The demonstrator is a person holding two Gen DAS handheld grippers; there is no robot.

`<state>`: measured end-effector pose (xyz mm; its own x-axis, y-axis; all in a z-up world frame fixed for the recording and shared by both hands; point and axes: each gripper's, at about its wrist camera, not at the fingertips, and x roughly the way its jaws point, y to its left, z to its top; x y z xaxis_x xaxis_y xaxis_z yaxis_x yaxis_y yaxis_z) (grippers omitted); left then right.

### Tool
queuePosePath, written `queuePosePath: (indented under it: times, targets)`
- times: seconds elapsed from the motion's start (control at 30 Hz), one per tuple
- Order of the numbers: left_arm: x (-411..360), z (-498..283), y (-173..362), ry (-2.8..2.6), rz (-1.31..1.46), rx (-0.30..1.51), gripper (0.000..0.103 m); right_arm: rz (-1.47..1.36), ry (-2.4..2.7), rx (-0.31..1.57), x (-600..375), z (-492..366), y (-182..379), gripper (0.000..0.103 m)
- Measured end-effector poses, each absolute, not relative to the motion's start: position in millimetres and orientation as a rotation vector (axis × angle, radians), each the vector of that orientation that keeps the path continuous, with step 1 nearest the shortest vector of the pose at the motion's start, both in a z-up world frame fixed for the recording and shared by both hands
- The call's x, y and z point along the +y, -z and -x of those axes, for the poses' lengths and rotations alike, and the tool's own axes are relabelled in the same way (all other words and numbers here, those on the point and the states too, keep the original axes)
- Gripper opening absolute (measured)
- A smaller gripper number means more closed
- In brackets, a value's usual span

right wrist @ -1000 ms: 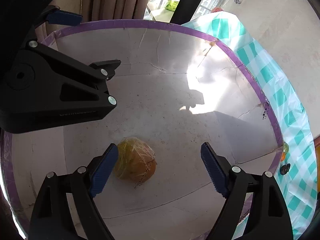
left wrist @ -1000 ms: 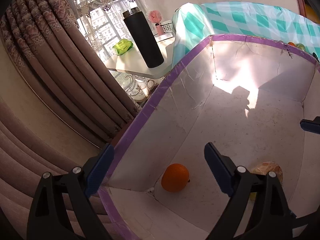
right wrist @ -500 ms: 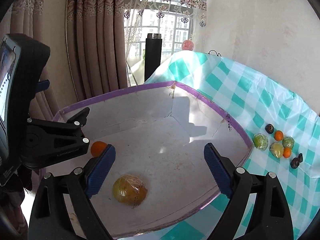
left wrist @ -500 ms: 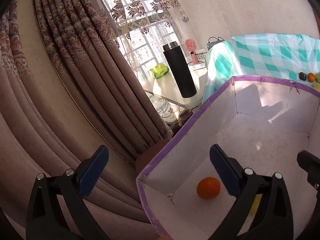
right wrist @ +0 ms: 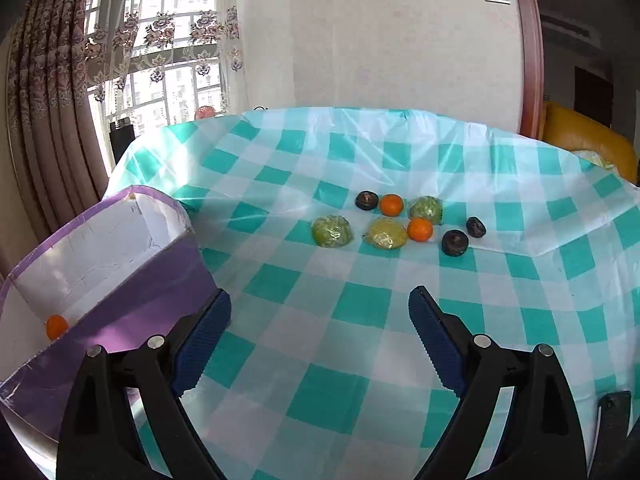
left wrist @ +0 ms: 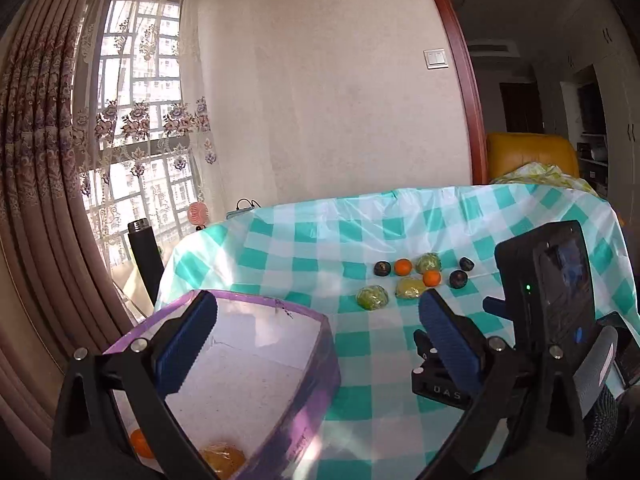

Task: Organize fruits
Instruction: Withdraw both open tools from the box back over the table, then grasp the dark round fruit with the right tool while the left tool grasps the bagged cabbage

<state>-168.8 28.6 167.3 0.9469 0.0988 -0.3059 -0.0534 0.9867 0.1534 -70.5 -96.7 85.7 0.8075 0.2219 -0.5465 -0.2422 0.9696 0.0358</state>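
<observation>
On the teal-and-white checked tablecloth point(right wrist: 360, 308): cluster of plastic-wrapped green and yellow fruits point(right wrist: 332, 232), oranges, dark fruits.
Beside it, purple-rimmed white cardboard box point(right wrist: 120, 240) holding small orange point(right wrist: 56, 326); earlier looked into from above, now seen from outside. Left gripper point(left wrist: 316, 328) and right gripper point(right wrist: 320, 324) both spread wide, empty, angled slightly downward.

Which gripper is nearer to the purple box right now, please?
Left. The left gripper hangs over the purple box, one finger above its inside; the right gripper is beside it, over the tablecloth.
</observation>
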Motion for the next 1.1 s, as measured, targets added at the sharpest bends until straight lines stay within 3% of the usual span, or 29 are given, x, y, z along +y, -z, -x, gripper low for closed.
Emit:
queuePosePath:
  times: [0.23, 0.43, 0.7, 0.8, 1.0, 1.1]
  targets:
    - [-4.4, 94.4, -72.3, 0.04, -0.04, 0.63, 0.101, -0.108, -0.055, 0.643, -179.0, 33.5, -50.4, 0.087]
    - [-11.3, 49.5, -16.2, 0.006, -0.081, 0.748, 0.101, -0.098, 0.04, 0.694, -197.2, 10.2, -37.8, 0.087]
    - [-5.3, 6.6, -10.2, 0.066, 0.045, 0.836, 0.101, -0.164, -0.008, 0.796, -213.0, -30.3, -22.6, 0.087]
    - [2.2, -10.8, -6.3, 0.074, 0.134, 0.874, 0.101, -0.164, -0.029, 0.832, -211.2, -49.7, -18.2, 0.077]
    - [-0.2, -36.6, -7.0, 0.056, 0.177, 0.87, 0.101, -0.111, -0.052, 0.852, -196.3, -96.0, -17.4, 0.077]
    - [-4.1, -52.0, -7.8, 0.045, 0.171, 0.873, 0.101, -0.11, -0.06, 0.864, -192.1, -121.6, -15.7, 0.072]
